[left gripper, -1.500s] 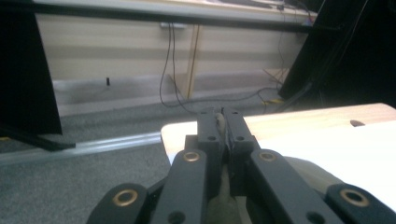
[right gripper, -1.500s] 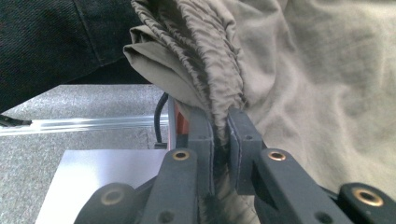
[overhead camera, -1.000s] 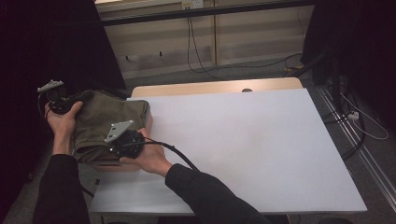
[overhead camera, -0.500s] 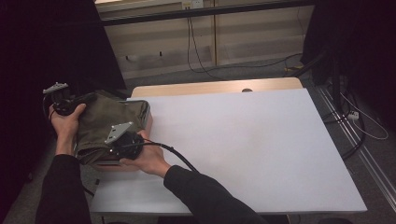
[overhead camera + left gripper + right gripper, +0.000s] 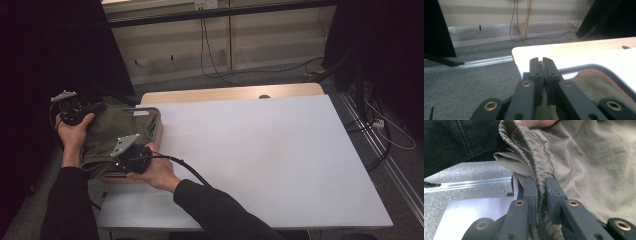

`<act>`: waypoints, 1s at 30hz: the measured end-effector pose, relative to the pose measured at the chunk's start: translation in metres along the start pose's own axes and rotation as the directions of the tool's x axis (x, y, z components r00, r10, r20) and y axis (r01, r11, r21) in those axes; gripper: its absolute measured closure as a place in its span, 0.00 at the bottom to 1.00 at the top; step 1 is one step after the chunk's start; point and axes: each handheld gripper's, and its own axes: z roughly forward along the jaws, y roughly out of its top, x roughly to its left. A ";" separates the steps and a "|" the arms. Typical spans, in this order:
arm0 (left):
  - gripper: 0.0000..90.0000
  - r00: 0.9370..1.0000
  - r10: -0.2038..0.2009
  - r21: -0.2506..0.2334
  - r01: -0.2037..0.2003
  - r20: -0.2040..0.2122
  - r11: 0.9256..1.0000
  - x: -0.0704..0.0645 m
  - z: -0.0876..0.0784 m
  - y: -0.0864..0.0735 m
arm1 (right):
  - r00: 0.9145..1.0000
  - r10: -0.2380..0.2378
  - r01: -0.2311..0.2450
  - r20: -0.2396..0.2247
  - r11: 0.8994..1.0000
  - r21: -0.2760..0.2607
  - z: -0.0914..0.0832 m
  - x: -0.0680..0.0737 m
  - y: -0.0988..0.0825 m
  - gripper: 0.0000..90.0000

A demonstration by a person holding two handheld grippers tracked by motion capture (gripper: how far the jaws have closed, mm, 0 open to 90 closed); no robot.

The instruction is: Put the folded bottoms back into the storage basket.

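- Your right gripper [image 5: 540,192]: jaws nearly together, pads pinching a gathered, ruched fold of the olive cloth [image 5: 599,165]. The fold runs up between the pads and spills out above them.
- In the high view, your right gripper [image 5: 131,154] sits at the near edge of the cloth [image 5: 117,132], grey plate on top, cable trailing back along your forearm.
- Your left gripper [image 5: 543,67]: jaws closed to a thin slit, with a sliver of pale fabric caught between the tips. More of the cloth [image 5: 594,87] lies just below and to the right of the jaws.
- In the high view, your left gripper [image 5: 75,107] is at the far left corner of the cloth, held out past the table edge.
- The cloth is bunched in a tray [image 5: 156,120], dark-rimmed with a reddish inside, standing on the left end of the table. The tray rim [image 5: 599,68] curves past the left jaws.
- The table [image 5: 260,150] is white-topped, with a strip of bare wood along its far edge. The tray's left part overhangs the table's left side.
- Beyond: grey carpet [image 5: 469,80], a metal floor rail [image 5: 481,62], cables along the wall.
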 end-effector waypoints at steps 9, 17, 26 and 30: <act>0.97 1.000 -0.001 0.004 0.001 -0.022 1.000 0.000 0.003 0.006 | 1.000 0.030 -0.030 -0.008 1.000 -0.004 0.007 -0.005 0.004 0.89; 0.97 0.999 -0.026 0.011 0.027 -0.034 1.000 0.005 0.003 0.000 | 0.997 0.065 -0.065 -0.031 0.998 0.014 0.017 -0.008 -0.001 0.88; 0.97 0.999 -0.024 0.021 0.024 -0.033 0.999 0.004 0.001 0.002 | 0.996 0.079 -0.078 -0.046 0.996 0.031 0.018 -0.012 -0.004 0.87; 0.97 0.997 -0.065 0.014 0.066 -0.040 0.998 0.008 0.001 -0.004 | 0.996 0.075 -0.074 -0.053 0.997 0.036 0.013 -0.015 -0.004 0.87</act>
